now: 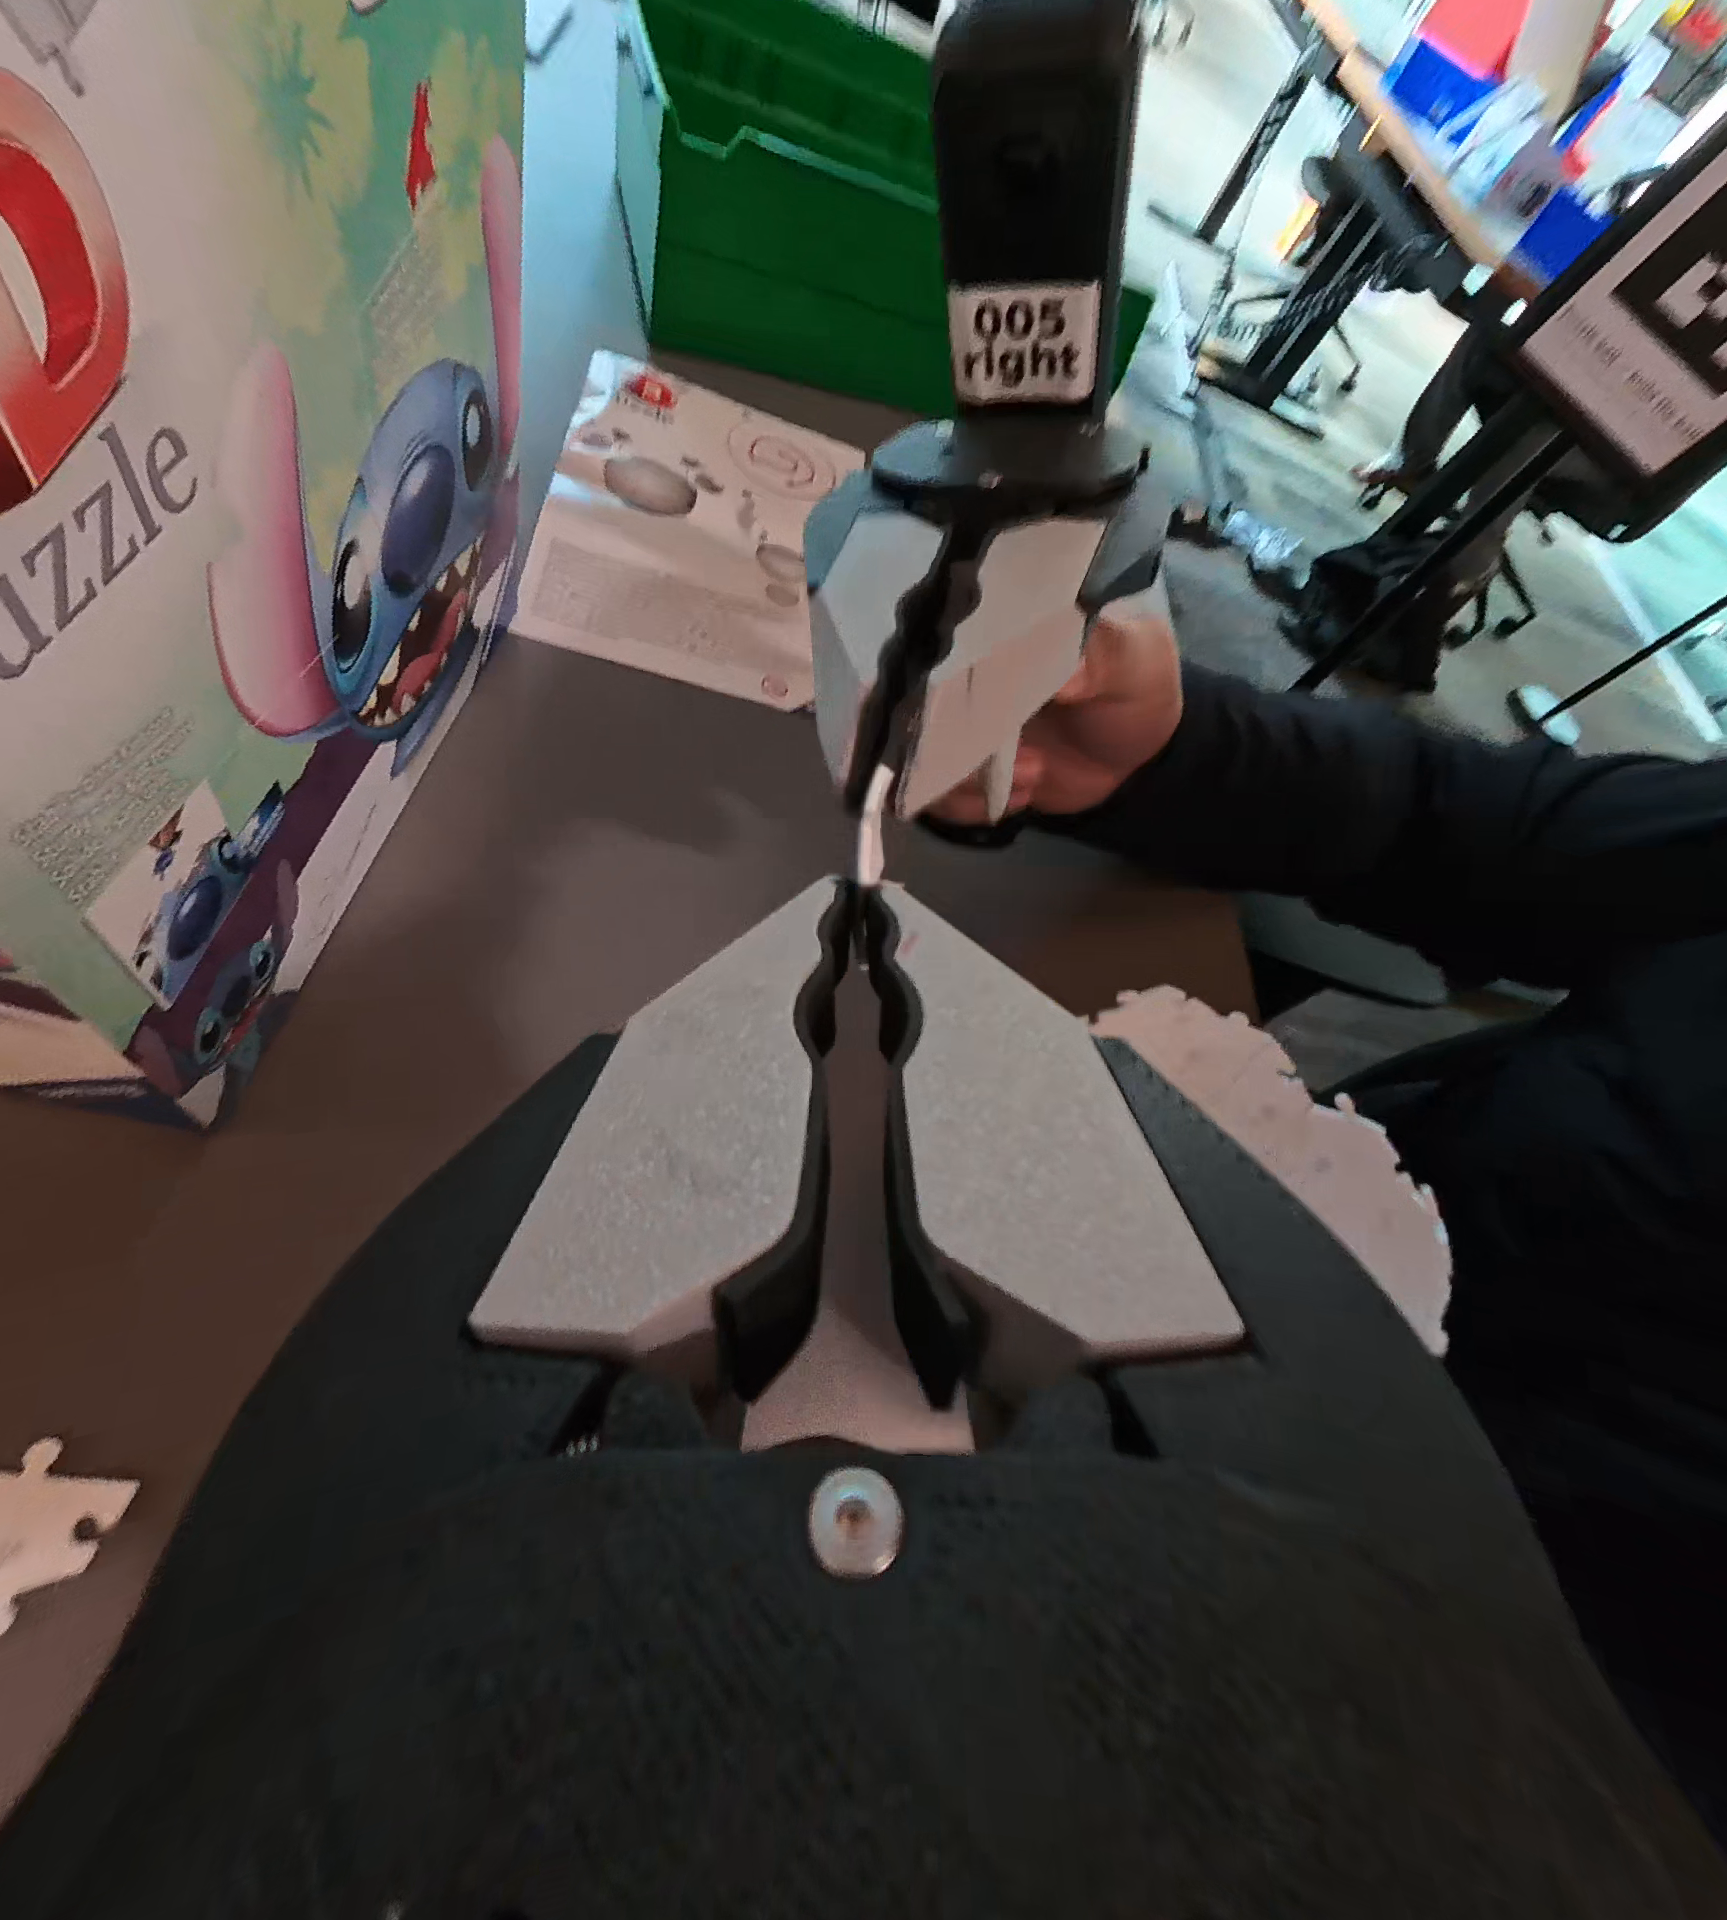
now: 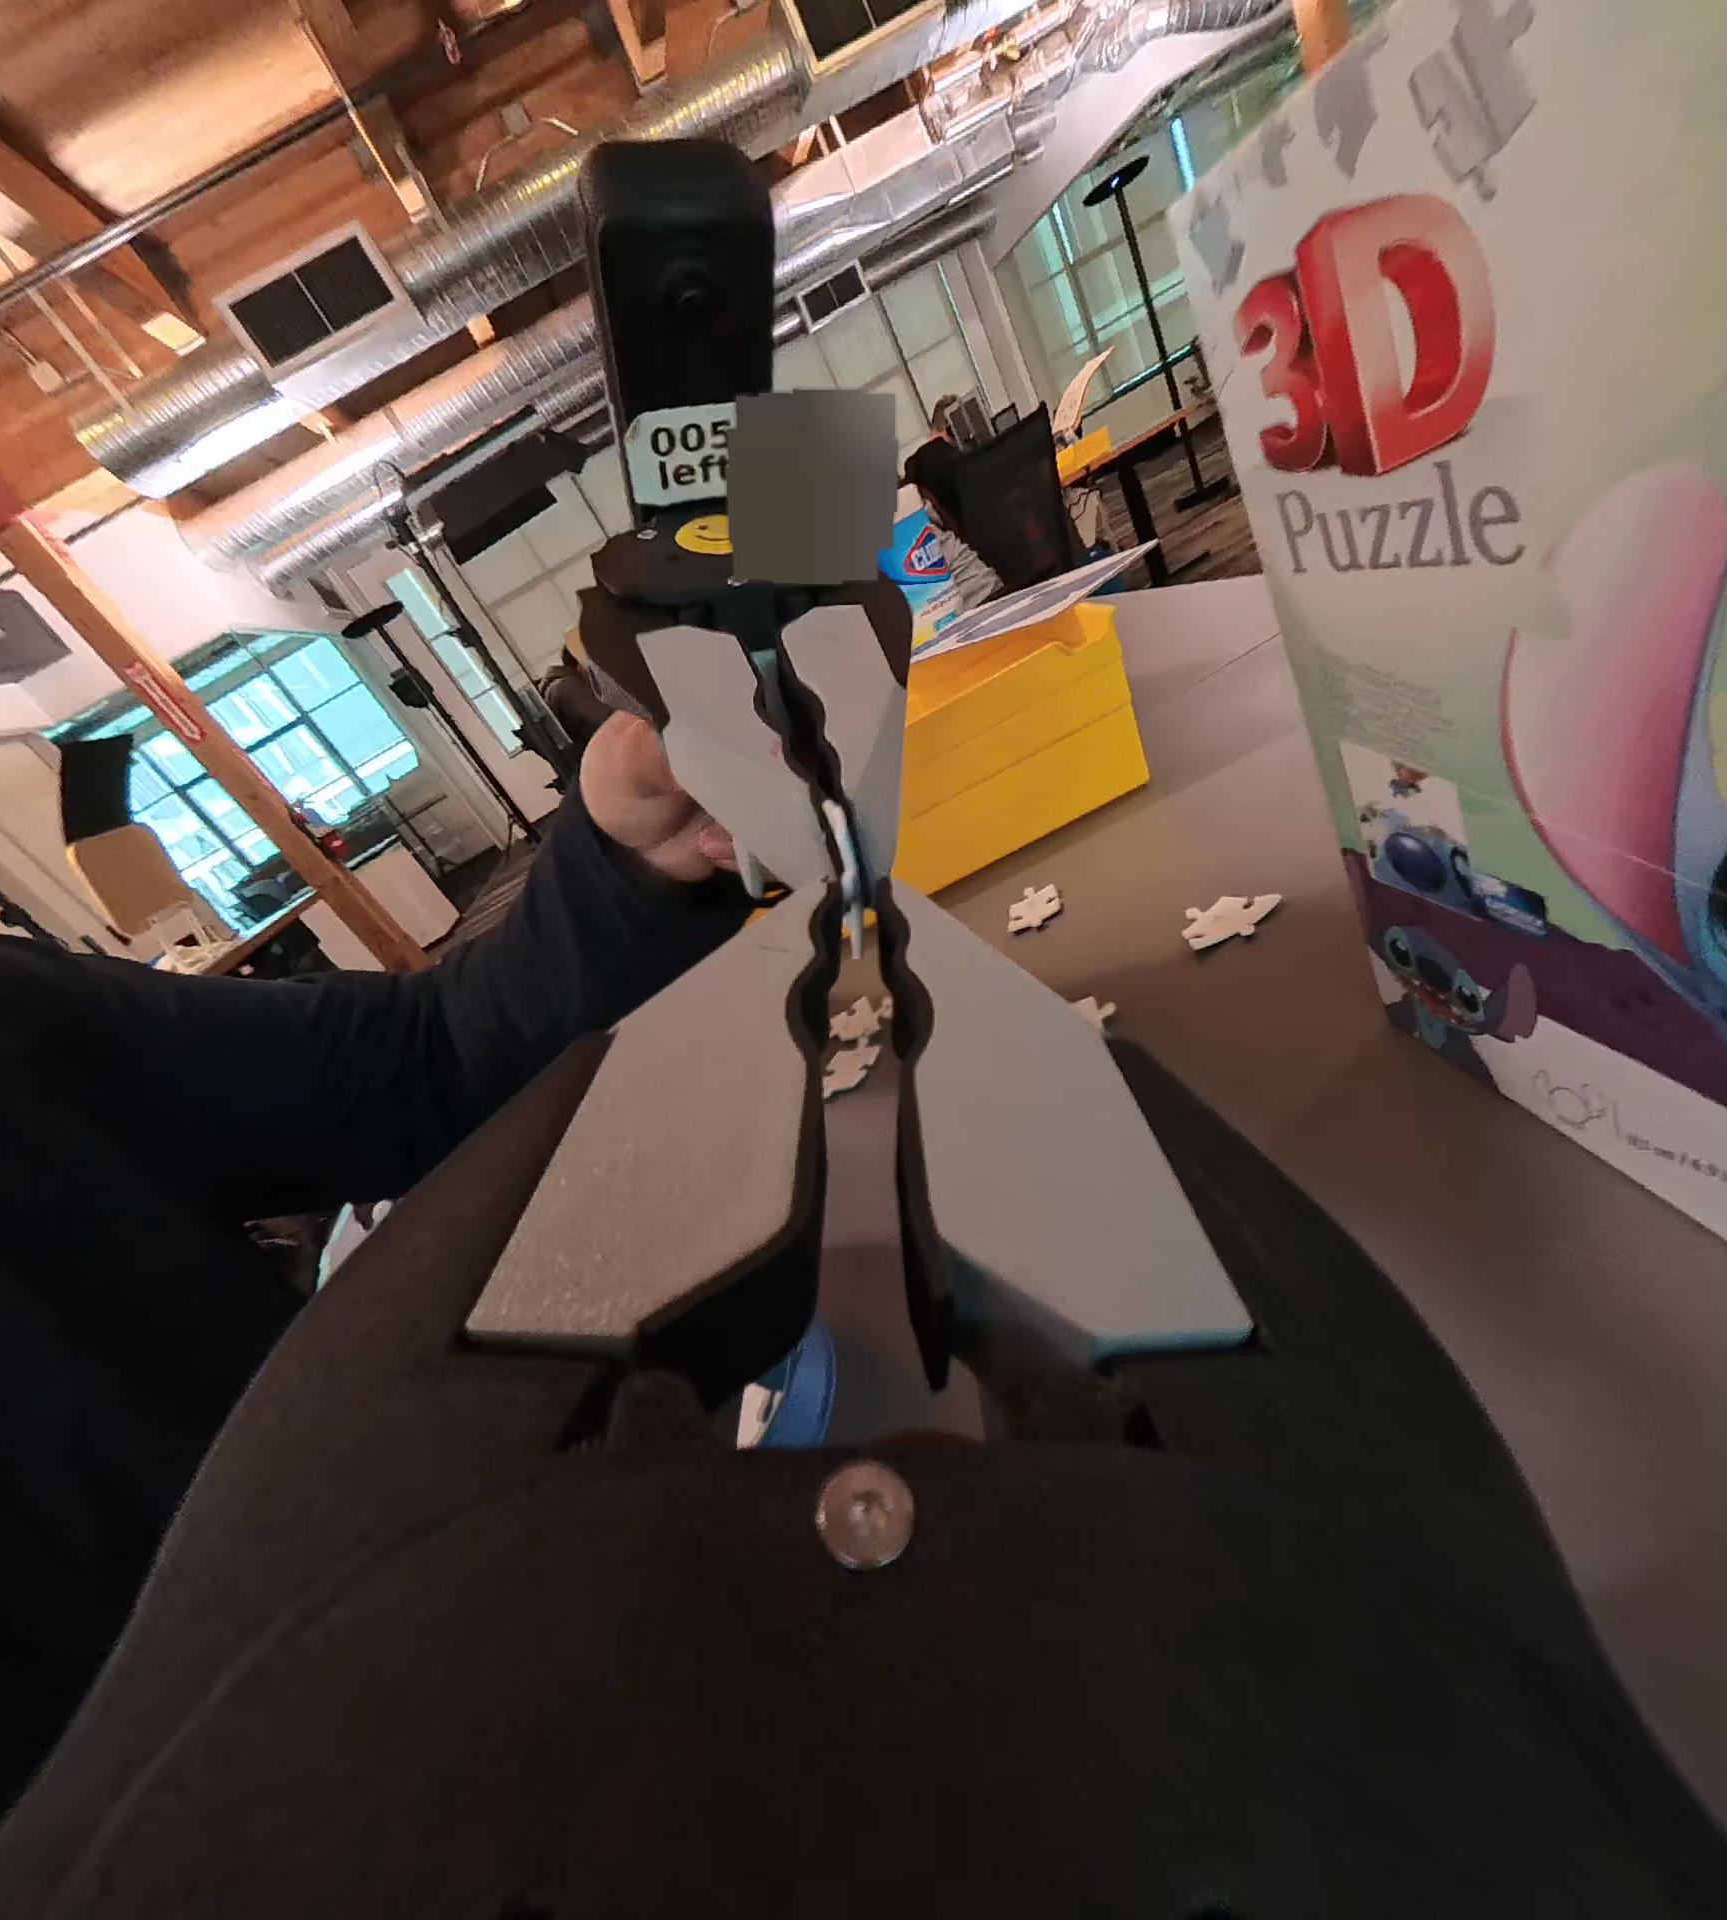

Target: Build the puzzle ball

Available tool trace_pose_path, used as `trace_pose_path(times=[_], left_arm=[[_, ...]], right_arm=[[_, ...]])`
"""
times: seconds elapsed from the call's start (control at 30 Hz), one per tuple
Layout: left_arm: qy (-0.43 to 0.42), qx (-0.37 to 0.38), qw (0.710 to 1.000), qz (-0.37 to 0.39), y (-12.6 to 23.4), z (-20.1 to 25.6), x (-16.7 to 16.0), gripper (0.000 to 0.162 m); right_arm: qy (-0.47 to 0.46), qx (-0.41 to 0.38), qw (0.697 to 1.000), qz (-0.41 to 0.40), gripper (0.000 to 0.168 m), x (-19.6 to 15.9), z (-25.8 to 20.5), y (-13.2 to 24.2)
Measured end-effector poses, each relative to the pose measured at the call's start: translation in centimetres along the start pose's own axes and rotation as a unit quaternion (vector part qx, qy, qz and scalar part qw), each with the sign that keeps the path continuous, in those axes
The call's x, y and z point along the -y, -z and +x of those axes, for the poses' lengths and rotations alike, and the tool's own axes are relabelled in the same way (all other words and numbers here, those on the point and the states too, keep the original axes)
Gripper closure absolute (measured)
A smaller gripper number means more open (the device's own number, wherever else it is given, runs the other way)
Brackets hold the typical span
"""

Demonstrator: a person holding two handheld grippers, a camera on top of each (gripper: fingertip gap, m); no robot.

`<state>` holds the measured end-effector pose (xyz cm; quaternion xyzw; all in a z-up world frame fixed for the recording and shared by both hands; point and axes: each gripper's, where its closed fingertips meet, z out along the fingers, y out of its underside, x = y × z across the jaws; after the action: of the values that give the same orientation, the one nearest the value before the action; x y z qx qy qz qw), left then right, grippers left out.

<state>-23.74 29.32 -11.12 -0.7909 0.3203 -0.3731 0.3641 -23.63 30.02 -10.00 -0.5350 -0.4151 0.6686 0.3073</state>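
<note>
Two grippers: I have them tip to tip above the table, each pinching a thin white puzzle piece seen edge-on.
Puzzle box [image 1: 215,499]: at 10 o'clock in the left wrist view, standing upright on the dark table [image 1: 526,935]; in the right wrist view it fills the 3 o'clock side.
Green crate [image 1: 786,208]: at 12 o'clock beyond the box, well apart from my work.
Yellow bin [image 2: 1025,748]: at 1 o'clock in the right wrist view, near the far table edge.
Instruction sheet [image 1: 672,540]: flat on the table at 11 o'clock, just beside the box.
Built section [image 1: 1285,1122]: a white jagged-edged patch of joined pieces at 3 o'clock, low by my sleeve; I judge it the started ball.
Left gripper [image 1: 859,896]: fingers closed on a piece, only its edge peeking out at the tips.
Right gripper [image 2: 854,902]: fingers closed on a white piece [image 2: 854,920].
Loose pieces [image 2: 1231,920]: scattered on the table at 1 o'clock; one more [image 1: 2,1527] at 8 o'clock in the left wrist view.
Step in hand: as I read it, mating two single pieces in the air; whether they already touch I cannot tell.
Next move: I'd line up tab and socket in one plane, then press gently together without loosening either pinch.
</note>
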Motion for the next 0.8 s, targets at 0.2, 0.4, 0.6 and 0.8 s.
trace_pose_path(times=[0.2, 0.4, 0.6, 0.8], left_arm=[[-0.002, -0.003, 0.998, -0.058, 0.6, 0.6, -1.5, 0.162], [-0.008, -0.012, 0.994, -0.112, 0.2, 1.2, -3.2, 0.162], [-0.022, 0.015, 0.993, -0.117, 0.4, 0.4, -3.3, 0.162], [-0.015, -0.001, 0.998, -0.066, 1.1, 0.7, -1.6, 0.162]], right_arm=[[0.050, -0.006, 0.999, -0.014, 0.166, 0.3, -0.8, 0.3], [0.062, 0.006, 0.995, -0.073, 0.165, -2.0, -1.3, -1.1], [0.061, 0.000, 0.993, -0.098, 0.168, -3.0, -1.0, -1.3], [0.047, 0.014, 0.993, -0.110, 0.168, -3.5, -1.2, -1.5]])
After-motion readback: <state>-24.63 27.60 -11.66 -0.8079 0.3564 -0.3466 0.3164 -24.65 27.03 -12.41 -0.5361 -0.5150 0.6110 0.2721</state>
